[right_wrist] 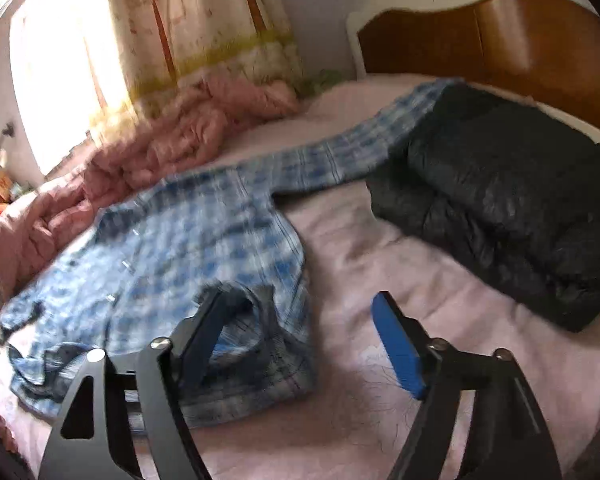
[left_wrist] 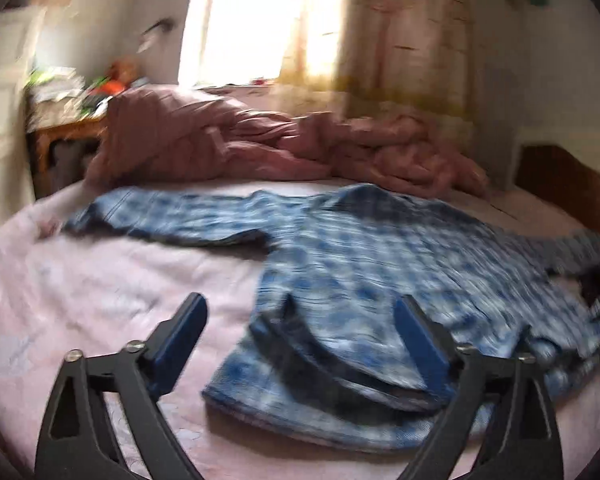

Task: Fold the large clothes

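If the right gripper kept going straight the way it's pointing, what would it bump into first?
Probably the pink bedsheet. The open right gripper points down at it, just beside the blue plaid shirt; blur makes depth uncertain.

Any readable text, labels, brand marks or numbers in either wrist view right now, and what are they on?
None can be read.
Blue plaid shirt: no tag or label shows.
Black puffer jacket: no logo visible.
Curtain: faint printed pattern, too blurred to tell if it holds words.
Clutter on the side table: too blurred to read.
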